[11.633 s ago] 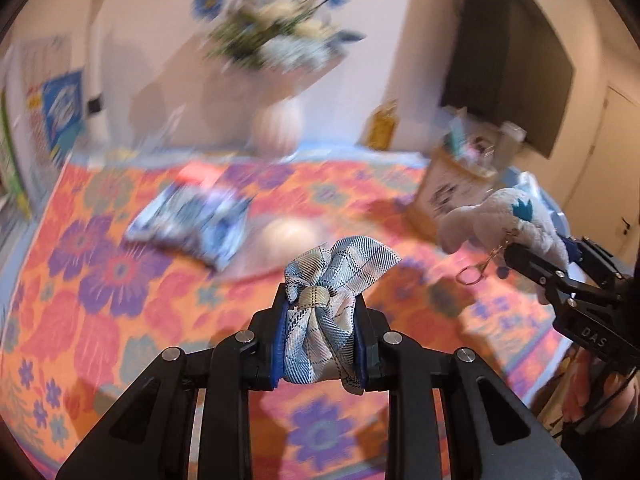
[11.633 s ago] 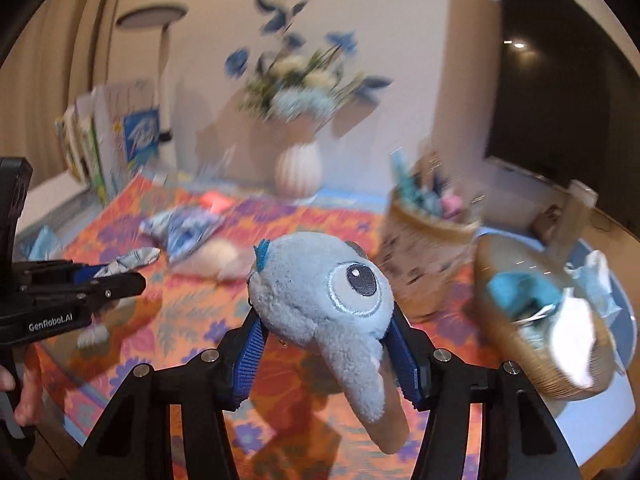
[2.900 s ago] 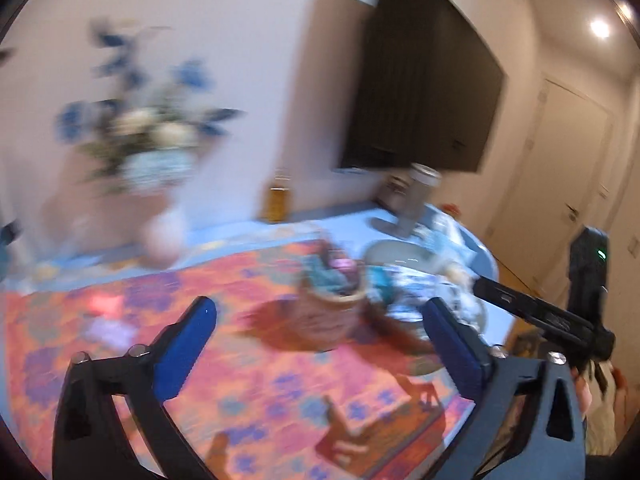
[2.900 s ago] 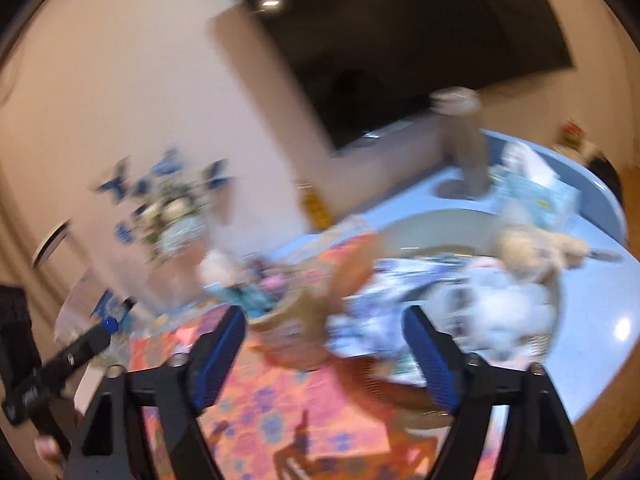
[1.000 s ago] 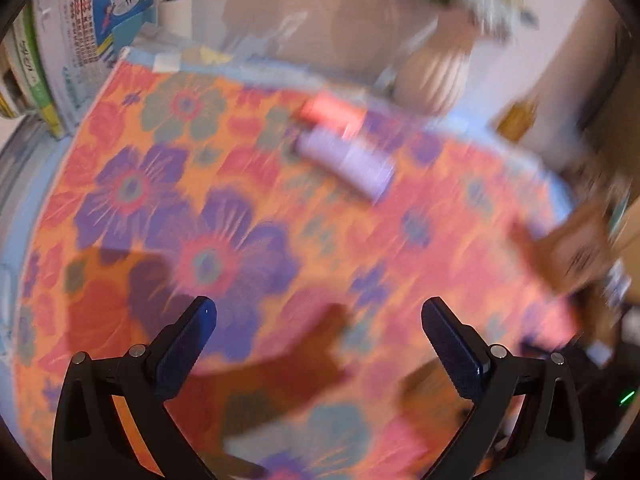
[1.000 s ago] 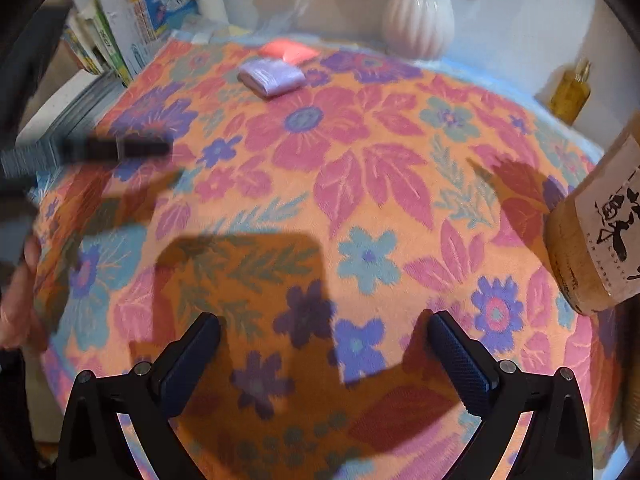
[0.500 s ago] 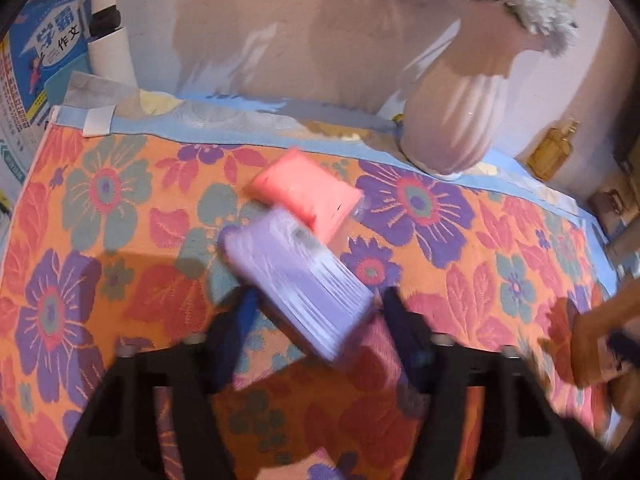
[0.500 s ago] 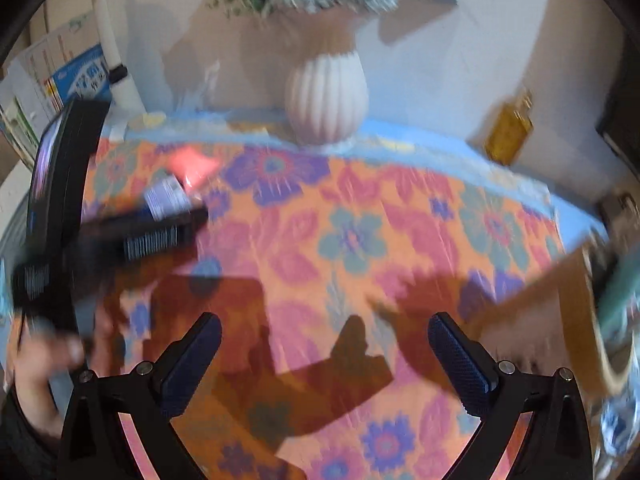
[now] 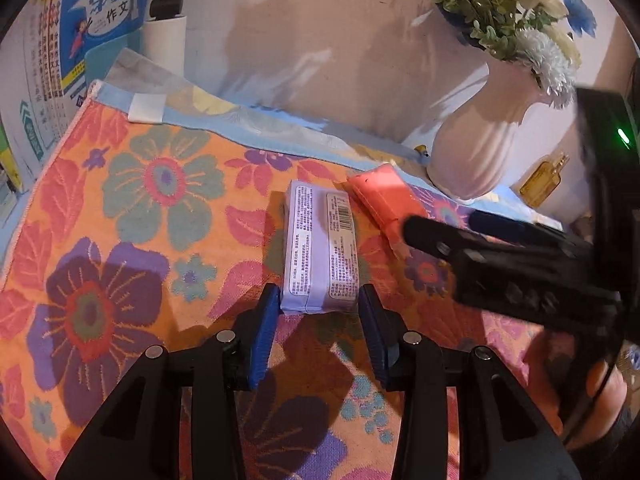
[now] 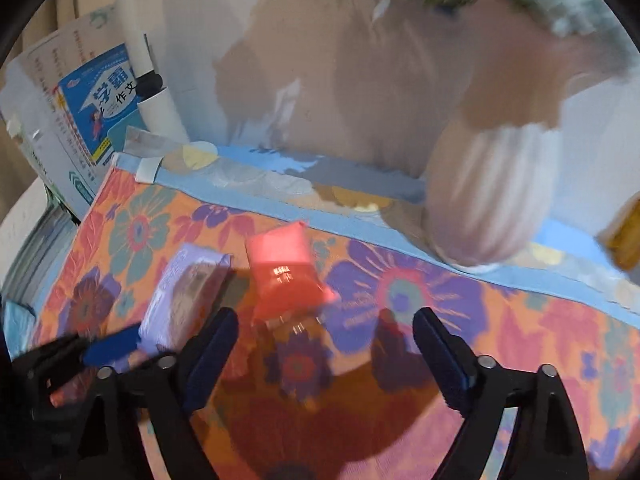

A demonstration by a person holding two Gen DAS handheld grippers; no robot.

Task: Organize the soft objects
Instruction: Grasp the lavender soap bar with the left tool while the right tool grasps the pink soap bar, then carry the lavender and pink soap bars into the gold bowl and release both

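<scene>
A purple tissue pack [image 9: 322, 240] lies on the floral cloth [image 9: 120, 220], label side up. My left gripper [image 9: 320, 296] straddles its near end, its jaws closing; the blue pads [image 9: 266, 328] stand close along both sides and the pack shows no squeeze. A pink pack [image 9: 384, 196] lies just to its right, towards the vase. In the right wrist view the pink pack [image 10: 284, 276] sits just ahead and a little left of my right gripper [image 10: 326, 316], whose jaws are wide, closing, with nothing between them. The purple pack [image 10: 184, 296] and my left gripper [image 10: 104, 348] show at lower left.
A white ribbed vase [image 9: 472, 152] with flowers stands at the back right, an amber bottle [image 9: 544, 180] beside it. Books [image 9: 60, 60] and a white tube [image 9: 164, 40] line the back left. The right gripper [image 9: 416, 228] and a hand [image 9: 604, 392] fill the right side.
My left gripper moved forward onto the purple pack and its jaws narrowed around it. My right gripper swung left, from the middle of the cloth to the pink pack.
</scene>
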